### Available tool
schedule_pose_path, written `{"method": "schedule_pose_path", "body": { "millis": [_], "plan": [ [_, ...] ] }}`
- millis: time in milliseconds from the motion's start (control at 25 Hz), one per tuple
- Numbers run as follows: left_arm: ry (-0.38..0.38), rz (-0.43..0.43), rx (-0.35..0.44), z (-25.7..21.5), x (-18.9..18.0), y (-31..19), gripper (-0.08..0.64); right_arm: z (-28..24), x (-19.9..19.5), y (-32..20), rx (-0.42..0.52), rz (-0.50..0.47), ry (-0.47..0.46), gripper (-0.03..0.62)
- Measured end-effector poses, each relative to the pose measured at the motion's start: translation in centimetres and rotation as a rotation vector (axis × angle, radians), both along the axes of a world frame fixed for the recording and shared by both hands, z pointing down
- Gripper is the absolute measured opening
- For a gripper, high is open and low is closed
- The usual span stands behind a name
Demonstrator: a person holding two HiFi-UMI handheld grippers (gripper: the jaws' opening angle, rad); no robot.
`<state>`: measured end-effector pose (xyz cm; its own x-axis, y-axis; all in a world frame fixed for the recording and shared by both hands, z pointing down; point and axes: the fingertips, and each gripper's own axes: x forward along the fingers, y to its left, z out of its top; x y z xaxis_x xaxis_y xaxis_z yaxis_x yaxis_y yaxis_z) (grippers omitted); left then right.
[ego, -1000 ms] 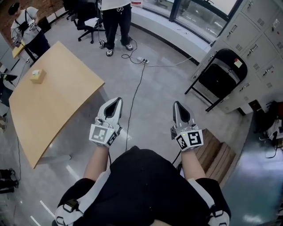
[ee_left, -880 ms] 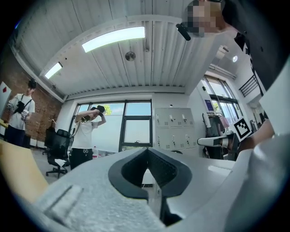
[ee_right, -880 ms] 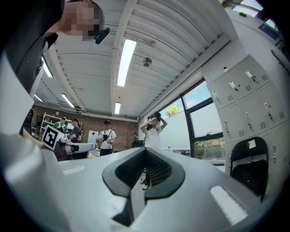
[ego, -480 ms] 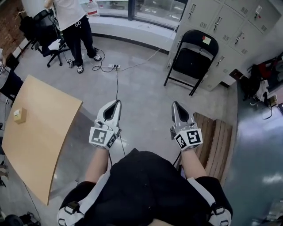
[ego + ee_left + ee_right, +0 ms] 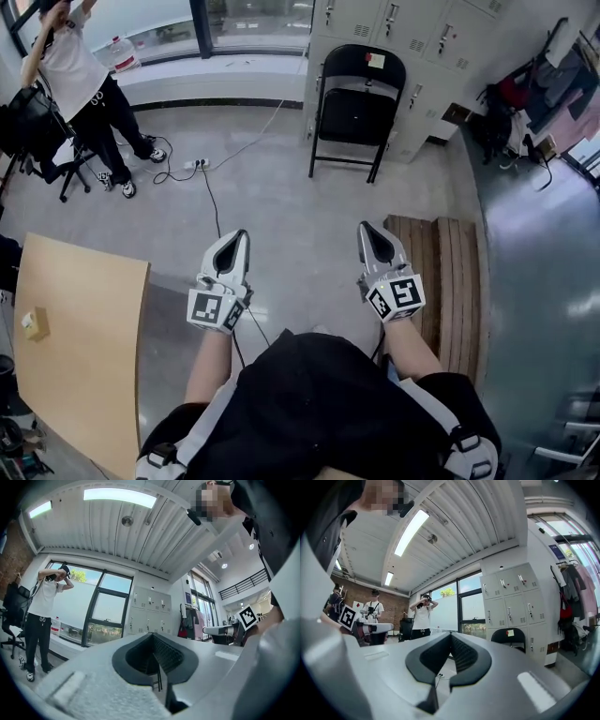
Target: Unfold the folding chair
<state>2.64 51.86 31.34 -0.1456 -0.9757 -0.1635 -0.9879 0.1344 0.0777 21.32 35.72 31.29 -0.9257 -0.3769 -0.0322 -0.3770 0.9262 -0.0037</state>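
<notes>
We see both grippers held out ahead of us over the grey floor, side by side and well apart. The left gripper [image 5: 243, 233] has its jaws pressed together with nothing between them, and its own view shows the two dark pads meeting at the tip [image 5: 152, 636]; the right gripper [image 5: 364, 227] is likewise closed on nothing, its pads meeting in its own view [image 5: 450, 636].

The folding chair [image 5: 352, 111] stands at about twelve o'clock from us in the head view, well beyond both grippers; it is black, with its seat flat against the back, so it looks folded; a small pale note sits on its backrest. It rests against the grey lockers [image 5: 414, 23] behind it; in the right gripper view the chair [image 5: 511, 636] shows at about three o'clock of the jaw tip, in front of those lockers.

A slatted wooden platform [image 5: 454, 281] lies on the floor at three o'clock of the right gripper; a pale wooden table [image 5: 80, 356] sits at eight o'clock of the left gripper, with a small yellow box [image 5: 33, 323] on it. A person in a white shirt [image 5: 75, 75] stands at ten o'clock, arms raised; a power strip [image 5: 197, 164] lies on the floor at eleven o'clock, its cable running back toward us.
</notes>
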Motion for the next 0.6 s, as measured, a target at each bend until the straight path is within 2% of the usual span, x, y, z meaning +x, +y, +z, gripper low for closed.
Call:
{"method": "schedule_pose_path", "body": {
  "millis": [240, 360, 600],
  "plan": [
    [0.032, 0.055, -0.018, 0.2, 0.5, -3.8, 0.002, 0.5, 2.0, -2.2, 0.003, 0.083, 0.008, 0.005],
    [0.023, 0.077, -0.025, 0.3, 1.4, -6.3, 0.002, 0.6, 3.6, -4.7, -0.003, 0.116, 0.0, 0.005],
    [0.03, 0.07, -0.035, -0.2, 2.8, -10.8, 0.002, 1.2, 6.3, -10.3, -0.011, 0.152, -0.015, 0.005]
  ]
}}
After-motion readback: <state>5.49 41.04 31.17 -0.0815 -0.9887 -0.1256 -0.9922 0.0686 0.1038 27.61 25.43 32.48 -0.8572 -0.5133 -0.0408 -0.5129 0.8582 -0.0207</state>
